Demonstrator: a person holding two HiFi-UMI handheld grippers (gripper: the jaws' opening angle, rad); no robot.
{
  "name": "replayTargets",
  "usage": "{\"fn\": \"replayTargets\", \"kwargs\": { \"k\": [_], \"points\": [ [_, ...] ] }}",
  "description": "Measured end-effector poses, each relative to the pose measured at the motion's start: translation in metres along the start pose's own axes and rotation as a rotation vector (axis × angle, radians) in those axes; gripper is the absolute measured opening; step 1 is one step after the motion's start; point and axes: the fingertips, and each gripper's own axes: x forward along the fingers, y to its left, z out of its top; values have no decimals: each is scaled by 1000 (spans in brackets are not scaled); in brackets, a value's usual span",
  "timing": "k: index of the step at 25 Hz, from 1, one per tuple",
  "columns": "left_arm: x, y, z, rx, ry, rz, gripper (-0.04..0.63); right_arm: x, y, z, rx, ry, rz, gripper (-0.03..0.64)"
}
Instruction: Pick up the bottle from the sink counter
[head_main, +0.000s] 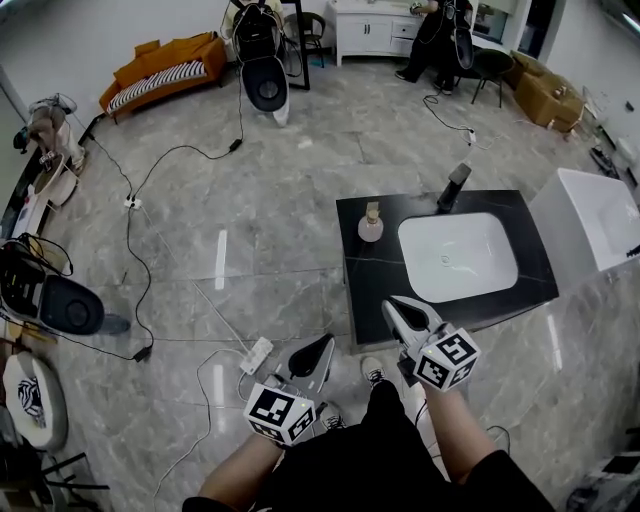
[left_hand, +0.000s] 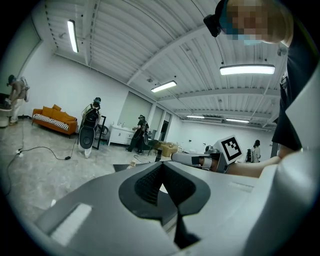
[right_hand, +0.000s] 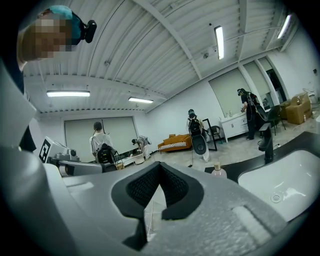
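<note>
A small clear bottle (head_main: 370, 224) with a tan cap stands upright on the left part of the black sink counter (head_main: 365, 285), beside the white basin (head_main: 458, 258). A dark faucet (head_main: 453, 187) rises behind the basin. My right gripper (head_main: 393, 303) is shut and empty, its tips over the counter's near edge, short of the bottle. My left gripper (head_main: 325, 343) is shut and empty too, over the floor left of the counter. In the right gripper view the bottle (right_hand: 218, 171) shows just past the closed jaws (right_hand: 160, 165). The left gripper view shows the bottle (left_hand: 133, 162) far off.
A white cabinet (head_main: 600, 215) stands right of the counter. Cables and a power strip (head_main: 256, 355) lie on the marble floor to the left. An orange sofa (head_main: 165, 65), a black-and-white seat (head_main: 265, 80) and people stand far back.
</note>
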Motion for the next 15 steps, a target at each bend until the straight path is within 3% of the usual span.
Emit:
{"fn": "replayTargets", "kwargs": {
  "k": [15],
  "points": [
    [61,4,3,-10,-7,63,2,24,-64,10,-23,22,45,2]
  ]
}}
